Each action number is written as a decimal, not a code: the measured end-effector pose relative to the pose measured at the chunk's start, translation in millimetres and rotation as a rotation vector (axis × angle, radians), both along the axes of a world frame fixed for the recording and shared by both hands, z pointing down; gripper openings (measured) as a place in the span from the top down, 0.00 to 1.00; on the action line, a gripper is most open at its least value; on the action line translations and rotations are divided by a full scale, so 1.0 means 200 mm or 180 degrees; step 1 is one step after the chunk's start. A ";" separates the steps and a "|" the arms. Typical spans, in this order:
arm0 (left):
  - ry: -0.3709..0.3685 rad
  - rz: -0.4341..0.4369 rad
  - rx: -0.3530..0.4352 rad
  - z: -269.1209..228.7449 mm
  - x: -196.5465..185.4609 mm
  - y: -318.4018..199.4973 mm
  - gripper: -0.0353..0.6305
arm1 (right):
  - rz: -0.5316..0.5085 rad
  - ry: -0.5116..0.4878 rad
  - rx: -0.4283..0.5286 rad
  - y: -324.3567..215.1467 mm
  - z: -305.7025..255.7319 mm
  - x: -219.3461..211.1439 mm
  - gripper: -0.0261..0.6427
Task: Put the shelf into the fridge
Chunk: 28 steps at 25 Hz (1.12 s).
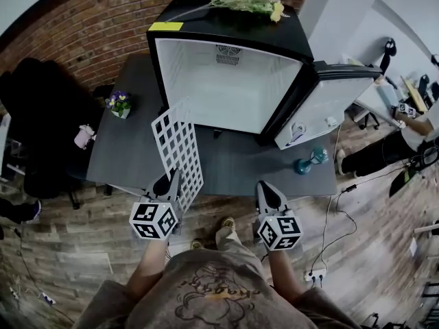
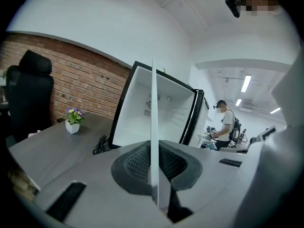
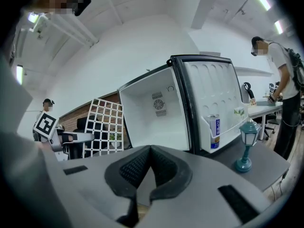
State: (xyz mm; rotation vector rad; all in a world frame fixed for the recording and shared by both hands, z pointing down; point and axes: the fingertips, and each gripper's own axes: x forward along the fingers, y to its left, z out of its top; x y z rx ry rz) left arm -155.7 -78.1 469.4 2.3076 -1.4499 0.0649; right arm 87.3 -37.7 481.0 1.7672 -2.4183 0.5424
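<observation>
A white grid shelf [image 1: 178, 151] stands on edge above the grey table's near left part, gripped at its lower end by my left gripper [image 1: 171, 181]. In the left gripper view the shelf [image 2: 154, 127] shows edge-on as a thin white strip pinched between the ribbed pads. The black mini fridge [image 1: 226, 81] stands on the table with its door [image 1: 329, 108] swung open to the right and its white inside empty. My right gripper [image 1: 269, 192] is shut with nothing in it, near the table's front edge. In the right gripper view the shelf [image 3: 105, 125] stands at the left of the fridge [image 3: 156, 113].
A small pot of purple flowers [image 1: 120, 104] and a pink item [image 1: 84, 136] sit on the table's left part. A teal lamp figurine [image 1: 310, 160] stands in front of the door, whose pocket holds a can [image 3: 214, 131]. A black chair [image 1: 34, 108] is at left; a person [image 3: 285, 89] stands at right.
</observation>
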 end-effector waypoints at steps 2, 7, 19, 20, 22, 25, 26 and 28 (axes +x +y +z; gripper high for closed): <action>-0.0014 -0.0030 0.0010 -0.01 0.02 -0.05 0.88 | -0.0044 -0.0008 0.0012 -0.07 0.00 0.02 0.96; -0.0033 -0.0128 0.0025 -0.03 0.09 -0.17 0.88 | -0.0170 -0.0017 0.0058 -0.23 -0.03 0.09 0.96; -0.0039 -0.0442 0.0027 -0.03 0.24 -0.27 0.88 | -0.0575 -0.0028 0.0010 -0.45 0.03 0.21 0.96; -0.0048 -0.0454 0.0035 -0.03 0.24 -0.28 0.88 | -0.0601 -0.0023 0.0009 -0.47 0.03 0.21 0.96; -0.0057 -0.0464 0.0043 -0.04 0.25 -0.28 0.88 | -0.0630 -0.0017 0.0009 -0.49 0.03 0.22 0.96; 0.0002 -0.0466 0.0026 -0.05 0.25 -0.29 0.88 | -0.0633 -0.0007 -0.0015 -0.50 0.03 0.22 0.96; 0.0034 -0.0458 0.0027 -0.06 0.25 -0.30 0.88 | -0.0626 -0.0001 -0.0018 -0.51 0.03 0.22 0.96; 0.0081 -0.0422 0.0036 -0.08 0.24 -0.32 0.88 | -0.0604 0.0008 -0.0013 -0.52 0.02 0.20 0.96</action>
